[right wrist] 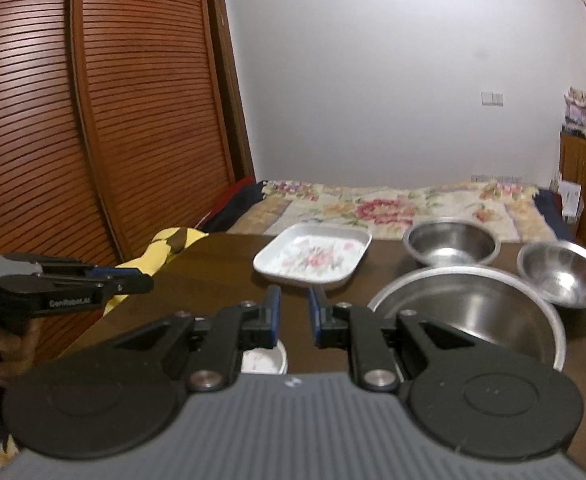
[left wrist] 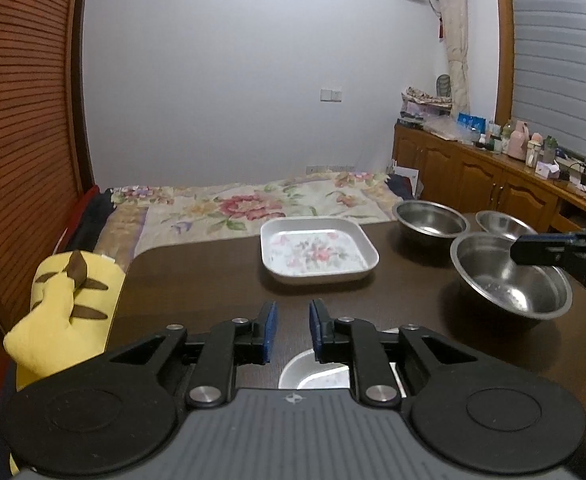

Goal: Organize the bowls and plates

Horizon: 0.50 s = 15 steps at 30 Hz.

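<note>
On the dark wooden table point(left wrist: 197, 280) lies a white square plate with a flower print point(left wrist: 319, 250) point(right wrist: 313, 260). To its right stand three steel bowls: a large one point(left wrist: 511, 276) point(right wrist: 469, 316), a middle one behind it point(left wrist: 431, 220) point(right wrist: 451, 242) and a small one point(left wrist: 497, 224) point(right wrist: 563, 274). A small white dish point(left wrist: 313, 372) point(right wrist: 263, 360) sits near the front edge, partly hidden under both grippers. My left gripper point(left wrist: 293, 320) point(right wrist: 125, 280) hovers above it, jaws a little apart and empty. My right gripper point(right wrist: 294, 308) point(left wrist: 533, 252) is shut and empty, left of the large bowl.
A yellow plush toy point(left wrist: 65, 304) leans at the table's left edge. Beyond the table is a bed with a floral cover point(left wrist: 253, 204). A slatted wooden wardrobe point(right wrist: 93, 120) fills the left. A cluttered wooden cabinet point(left wrist: 493, 176) runs along the right. A hand point(right wrist: 13, 344) holds the left gripper.
</note>
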Tool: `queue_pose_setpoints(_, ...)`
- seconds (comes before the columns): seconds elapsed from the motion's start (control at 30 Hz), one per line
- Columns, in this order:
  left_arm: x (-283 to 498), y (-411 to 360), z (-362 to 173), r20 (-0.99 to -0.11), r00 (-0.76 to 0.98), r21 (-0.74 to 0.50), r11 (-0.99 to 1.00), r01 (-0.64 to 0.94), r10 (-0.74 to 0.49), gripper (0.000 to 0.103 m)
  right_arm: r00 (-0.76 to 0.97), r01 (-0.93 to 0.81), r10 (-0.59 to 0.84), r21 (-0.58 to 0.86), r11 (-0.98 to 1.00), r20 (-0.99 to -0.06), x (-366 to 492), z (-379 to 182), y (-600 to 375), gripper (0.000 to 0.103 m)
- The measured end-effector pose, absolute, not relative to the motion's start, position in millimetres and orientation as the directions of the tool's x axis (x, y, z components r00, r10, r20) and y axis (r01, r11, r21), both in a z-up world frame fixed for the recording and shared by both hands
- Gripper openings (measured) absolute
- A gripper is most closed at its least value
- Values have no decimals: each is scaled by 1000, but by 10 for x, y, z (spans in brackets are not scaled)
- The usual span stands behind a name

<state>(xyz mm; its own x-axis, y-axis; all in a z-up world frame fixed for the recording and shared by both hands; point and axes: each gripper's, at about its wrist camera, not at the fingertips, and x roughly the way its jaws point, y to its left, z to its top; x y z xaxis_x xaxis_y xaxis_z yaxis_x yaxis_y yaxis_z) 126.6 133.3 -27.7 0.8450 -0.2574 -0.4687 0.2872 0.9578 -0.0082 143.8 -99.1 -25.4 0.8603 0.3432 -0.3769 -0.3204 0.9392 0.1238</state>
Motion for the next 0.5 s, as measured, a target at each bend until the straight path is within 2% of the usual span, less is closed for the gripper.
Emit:
queue_pose_setpoints(0.03,1279,1329,-258,-466,846,-7,958,288,-258,26,864,-319,338,114,941,-374,1458,-220,-998,18)
queue_pose_setpoints(0.13,1327,1321,-195,-457,850,-7,957,291,-262,33,874,-312,323,90,946,-362,1517,-121,-1022,33)
queue_pose_setpoints(0.33,1472,1305,-105,-450,853,-1,955,296,-265,41,887,-310,298,22,950,-353,1641,48,-1030,34)
queue_pose_setpoints(0.5,1650,1265,-59,-454,850,14,951,307,-268,43,866,-332,323,44,942,-383,1806,75,-1005,34)
